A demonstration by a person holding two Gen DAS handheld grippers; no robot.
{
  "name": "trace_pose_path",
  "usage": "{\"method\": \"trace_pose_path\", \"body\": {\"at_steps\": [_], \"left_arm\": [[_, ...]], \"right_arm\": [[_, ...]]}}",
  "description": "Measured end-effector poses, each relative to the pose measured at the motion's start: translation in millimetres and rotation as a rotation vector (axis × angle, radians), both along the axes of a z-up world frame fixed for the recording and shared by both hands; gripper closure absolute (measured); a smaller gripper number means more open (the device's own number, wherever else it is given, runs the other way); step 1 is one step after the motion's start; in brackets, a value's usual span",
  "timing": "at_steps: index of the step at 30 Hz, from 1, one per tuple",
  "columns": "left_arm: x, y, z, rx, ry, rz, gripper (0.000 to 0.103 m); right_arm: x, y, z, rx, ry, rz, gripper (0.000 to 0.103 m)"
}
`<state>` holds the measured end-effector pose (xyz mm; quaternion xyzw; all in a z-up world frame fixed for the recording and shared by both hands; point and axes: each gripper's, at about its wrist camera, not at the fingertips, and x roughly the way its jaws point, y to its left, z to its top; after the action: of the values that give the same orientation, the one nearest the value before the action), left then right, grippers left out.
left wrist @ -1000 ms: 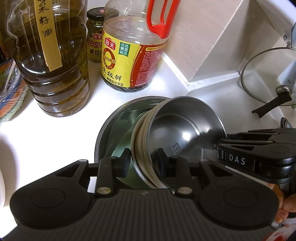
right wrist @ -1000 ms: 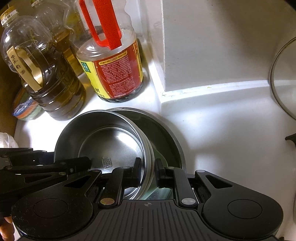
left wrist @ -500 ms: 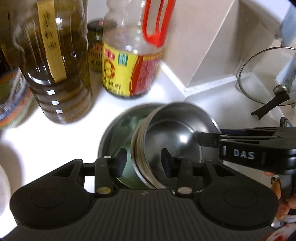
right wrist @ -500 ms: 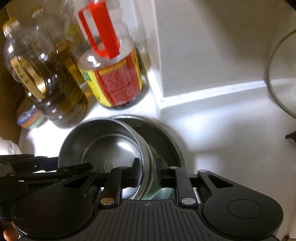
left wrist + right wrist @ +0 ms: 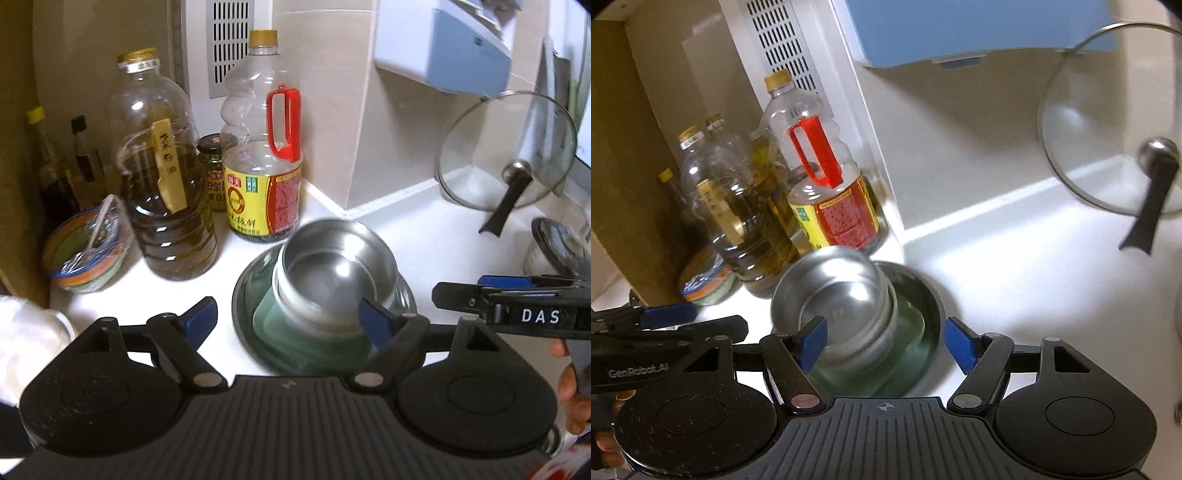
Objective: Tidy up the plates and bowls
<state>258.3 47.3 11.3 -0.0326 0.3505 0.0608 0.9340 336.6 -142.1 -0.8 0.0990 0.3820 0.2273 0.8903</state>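
A steel bowl (image 5: 334, 273) sits stacked in other bowls on a green dish (image 5: 280, 328) inside a dark round plate (image 5: 242, 299) on the white counter. My left gripper (image 5: 291, 319) is open and empty, above and in front of the stack. My right gripper (image 5: 884, 339) is open and empty too, and it also shows at the right of the left wrist view (image 5: 509, 306). In the right wrist view the steel bowl (image 5: 838, 295) leans to the left on the dark plate (image 5: 932, 295).
An oil bottle (image 5: 166, 199), a red-handled sauce bottle (image 5: 264, 177) and a small jar (image 5: 212, 170) stand behind the stack. A wrapped bowl (image 5: 88, 254) sits at the left. A glass lid (image 5: 506, 151) leans at the right, with a steel pot (image 5: 557, 251) below it.
Both grippers have let go of the steel bowls' rims, opened wide and pulled back and up. The bowl stack now rests on the green dish in the plate.
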Motion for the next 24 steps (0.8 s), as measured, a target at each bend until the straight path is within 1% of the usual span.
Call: {"method": "trace_pose_path", "body": {"at_steps": [2,5,8,10,11,15,18,21,24], "left_arm": [[-16.5,-6.1,-2.2,0.019,-0.012,-0.007,0.014],[-42.4,-12.9,-6.1,0.041,-0.025,-0.014,0.007],[-64.4,-16.7,-9.4,0.052,-0.038,-0.031,0.007],[-77.5,-15.2,-11.7,0.029,-0.035,-0.051,0.007],[-83.2,-13.5,-13.3,0.021,-0.027,-0.058,0.007],[-104.9,-8.2,-18.1,0.043,0.025,-0.076,0.007],[-124.0,2.9,-20.7,0.013,0.063,-0.088,0.008],[-142.1,13.3,-25.3,0.004,0.097,-0.086,0.008],[-159.3,20.1,-30.5,-0.011,0.122,-0.104,0.009]], "right_arm": [[-15.4,-4.0,-5.2,0.01,0.012,-0.021,0.031],[-41.2,-9.3,-13.3,0.039,0.055,-0.05,0.031],[-67.5,-9.1,-18.0,0.022,0.077,-0.089,0.031],[-86.2,-6.9,-19.8,0.009,0.079,-0.118,0.031],[-96.2,-4.8,-20.3,0.006,0.079,-0.133,0.031],[-133.4,0.9,-21.0,0.015,0.099,-0.176,0.031],[-161.0,9.4,-18.8,0.001,0.107,-0.202,0.031],[-186.8,20.9,-17.6,-0.043,0.102,-0.231,0.031],[-211.9,28.5,-18.1,-0.047,0.113,-0.238,0.031]]}}
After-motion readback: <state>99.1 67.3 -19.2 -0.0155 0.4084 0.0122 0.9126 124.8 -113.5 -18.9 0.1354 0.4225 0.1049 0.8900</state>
